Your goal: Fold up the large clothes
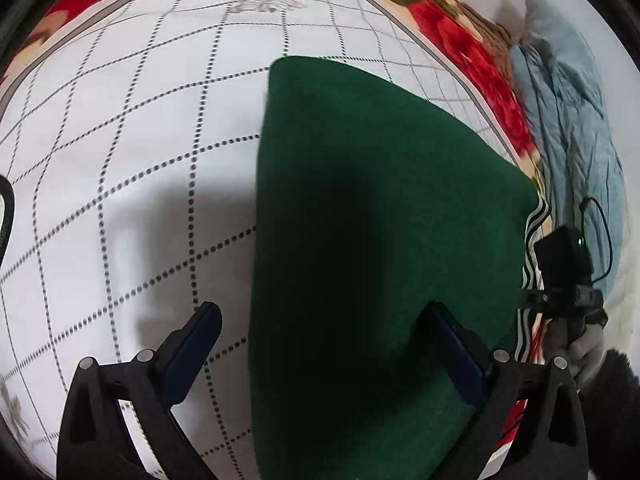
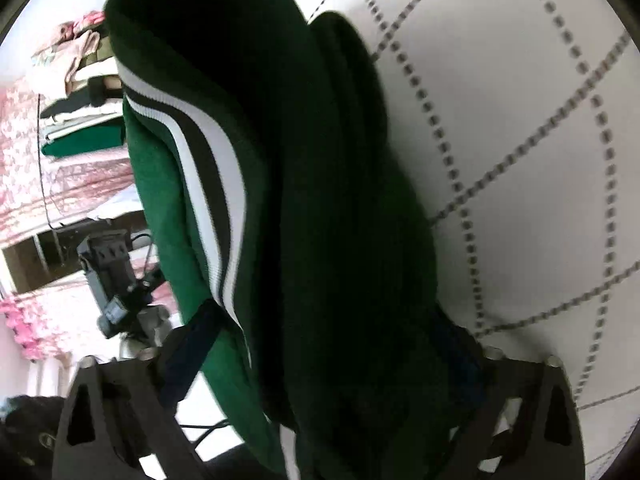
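Observation:
A dark green garment (image 1: 384,208), folded into a thick flat stack, lies on the white quilted bedspread (image 1: 120,152). Its white and black striped trim (image 1: 534,232) runs along the right edge. My left gripper (image 1: 322,320) hangs open over the stack's near left edge, with one finger above the bedspread and the other above the cloth. In the right wrist view the green garment (image 2: 328,200) is seen edge-on, striped trim (image 2: 208,168) to the left. It fills the gap of my right gripper (image 2: 326,324), whose pads rest against it on both sides.
A black device (image 1: 564,260) with a cable and a green light stands beside the bed, also seen as the black device (image 2: 108,264). A red floral blanket (image 1: 472,56) and a pale blue garment (image 1: 576,128) lie at the back right. Stacked clothes (image 2: 84,120) sit far off.

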Motion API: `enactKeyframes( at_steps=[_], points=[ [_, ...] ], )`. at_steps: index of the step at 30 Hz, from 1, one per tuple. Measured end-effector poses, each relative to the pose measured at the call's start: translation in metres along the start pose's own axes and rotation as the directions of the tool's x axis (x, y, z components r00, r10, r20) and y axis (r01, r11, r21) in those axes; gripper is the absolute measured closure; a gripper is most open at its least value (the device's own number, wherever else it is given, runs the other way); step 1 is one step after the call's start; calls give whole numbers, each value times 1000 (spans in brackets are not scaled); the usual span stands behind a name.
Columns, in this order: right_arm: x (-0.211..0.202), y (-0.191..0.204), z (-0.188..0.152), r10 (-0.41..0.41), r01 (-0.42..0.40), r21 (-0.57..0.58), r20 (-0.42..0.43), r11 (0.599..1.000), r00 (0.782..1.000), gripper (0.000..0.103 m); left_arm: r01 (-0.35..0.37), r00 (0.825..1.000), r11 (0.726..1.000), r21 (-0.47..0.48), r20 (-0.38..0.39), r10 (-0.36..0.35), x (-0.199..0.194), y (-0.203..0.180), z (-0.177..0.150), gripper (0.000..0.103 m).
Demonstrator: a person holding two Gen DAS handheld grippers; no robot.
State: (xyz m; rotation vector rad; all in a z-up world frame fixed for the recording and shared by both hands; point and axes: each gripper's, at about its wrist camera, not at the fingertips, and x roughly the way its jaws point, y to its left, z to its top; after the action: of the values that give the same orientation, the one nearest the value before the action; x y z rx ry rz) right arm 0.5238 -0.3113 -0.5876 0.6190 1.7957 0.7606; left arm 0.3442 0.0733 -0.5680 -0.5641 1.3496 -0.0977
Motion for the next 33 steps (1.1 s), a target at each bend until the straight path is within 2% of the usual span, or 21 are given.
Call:
enactKeyframes(
  at_steps=[1,3,5,6,8,9,10,11,12,14,15,17,19,21,26,29,33],
  points=[
    [2,0,-3,52,-52,37,-5,998,999,30,2,1000,1000,8,-8,-2,1,2,1,0],
    [0,9,-21,157,-156,59,-18,986,987,30,15,1000,1000,22,-27,-14,0,4,2,0],
    [2,24,-36,275,-273,46,-30,961,961,31,21,999,999,43,-40,-19,-2,9,3,0],
    [3,26,-43,304,-302,46,-28,952,952,31,31,999,998,54,-46,-29,-3,12,4,0],
    [7,18,-54,237,-237,63,7,969,971,26,69,995,995,73,-77,-64,-1,17,6,0],
    [10,9,-57,175,-178,85,36,980,984,18,102,991,992,78,-96,-94,4,18,7,0],
    [17,-3,-58,115,-122,122,58,985,992,17,124,988,989,82,-107,-114,7,18,9,0],
    [24,-12,-59,103,-113,150,71,982,992,16,135,986,987,90,-112,-124,9,16,9,0],
    [28,-16,-60,120,-134,165,91,977,989,14,143,986,984,108,-104,-132,9,11,10,0],
    [30,-12,-62,141,-159,167,116,973,983,17,135,988,981,137,-89,-124,7,2,12,0],
    [33,-5,-63,145,-166,164,132,972,981,22,137,989,978,154,-73,-127,3,-3,13,0],
    [44,8,-59,143,-167,169,146,971,979,27,126,992,975,185,-54,-118,-3,-8,16,0],
    [40,17,-62,144,-175,177,172,969,975,45,117,993,973,197,-32,-113,-14,-13,22,1],
    [32,27,-66,166,-204,178,208,962,964,49,133,991,974,183,-23,-131,-24,-15,31,2],
    [-7,45,-64,169,-216,165,259,962,951,50,135,991,964,231,-10,-136,-39,-44,56,2],
    [-38,54,-54,178,-227,146,289,963,941,50,146,989,956,254,0,-151,-43,-69,86,2],
    [-83,69,-13,163,-214,127,324,969,932,50,160,985,945,286,12,-170,-35,-104,139,2]
  ],
)
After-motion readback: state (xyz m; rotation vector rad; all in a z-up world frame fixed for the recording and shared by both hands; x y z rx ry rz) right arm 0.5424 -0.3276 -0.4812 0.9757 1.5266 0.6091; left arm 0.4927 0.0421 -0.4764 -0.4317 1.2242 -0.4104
